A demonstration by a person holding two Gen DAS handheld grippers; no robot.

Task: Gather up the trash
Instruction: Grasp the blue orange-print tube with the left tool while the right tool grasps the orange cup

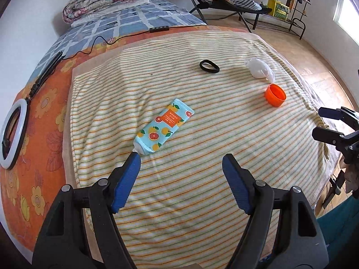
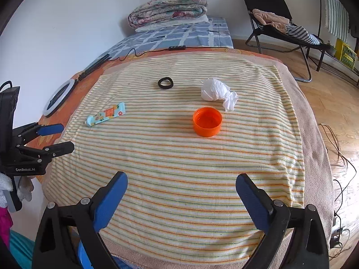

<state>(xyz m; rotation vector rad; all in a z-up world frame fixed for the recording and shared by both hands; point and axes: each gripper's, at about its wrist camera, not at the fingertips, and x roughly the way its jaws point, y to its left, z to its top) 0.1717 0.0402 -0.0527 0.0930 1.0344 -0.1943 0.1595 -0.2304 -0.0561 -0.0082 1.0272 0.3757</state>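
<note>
On a striped towel lie a squeezed tube with an orange-fruit print, an orange plastic cap with its hollow side up, a crumpled white tissue and a black hair tie. My left gripper hovers open just short of the tube's nozzle end, nothing between its blue pads. My right gripper is open over the towel's near part, well short of the cap.
A ring light on a folded stand with a cable lies on the orange flowered sheet at the left. Folded quilts sit at the far end. A folding chair with clothes and a rack stand on the wooden floor at the right.
</note>
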